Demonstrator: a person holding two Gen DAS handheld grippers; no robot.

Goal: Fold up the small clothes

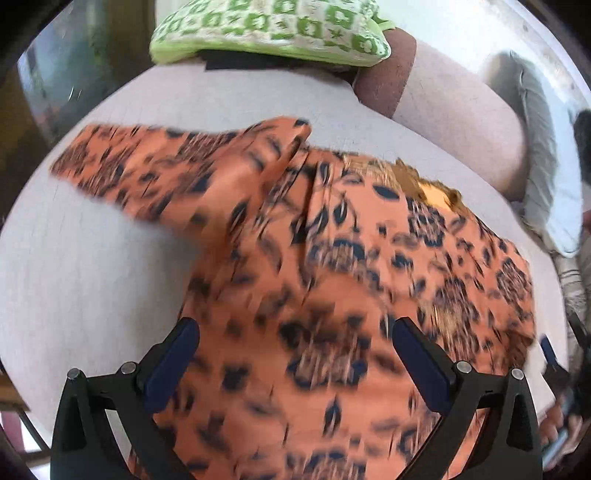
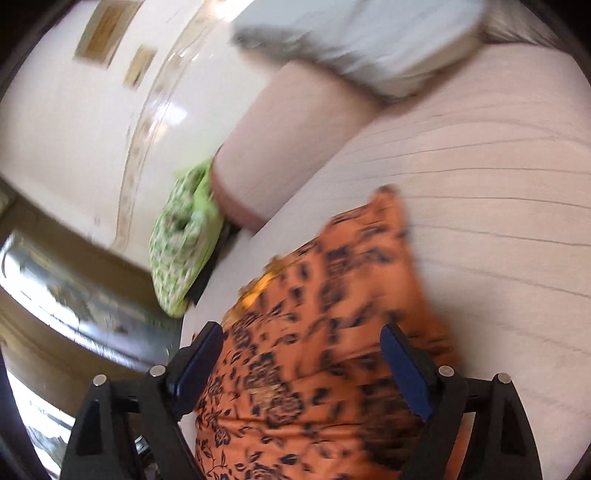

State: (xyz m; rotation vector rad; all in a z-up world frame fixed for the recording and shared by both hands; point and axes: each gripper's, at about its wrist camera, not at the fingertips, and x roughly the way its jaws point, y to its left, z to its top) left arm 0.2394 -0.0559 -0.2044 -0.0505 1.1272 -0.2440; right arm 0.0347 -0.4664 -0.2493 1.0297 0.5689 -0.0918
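With both the left gripper (image 1: 295, 354) and right gripper (image 2: 301, 363) fingers spread wide, gripping nothing, the orange garment (image 1: 332, 258) could slump unfolded toward six o'clock.

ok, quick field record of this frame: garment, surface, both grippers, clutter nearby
garment: orange garment with dark floral print, lying on the surface, one sleeve out to the left in the left wrist view
surface: pale beige sofa seat
left gripper: fingers apart over the garment, nothing pinched
right gripper: fingers apart over the garment, nothing pinched
clutter: green patterned cushion at the far edge; light grey pillow on the beige armrest
image quality: both views motion-blurred
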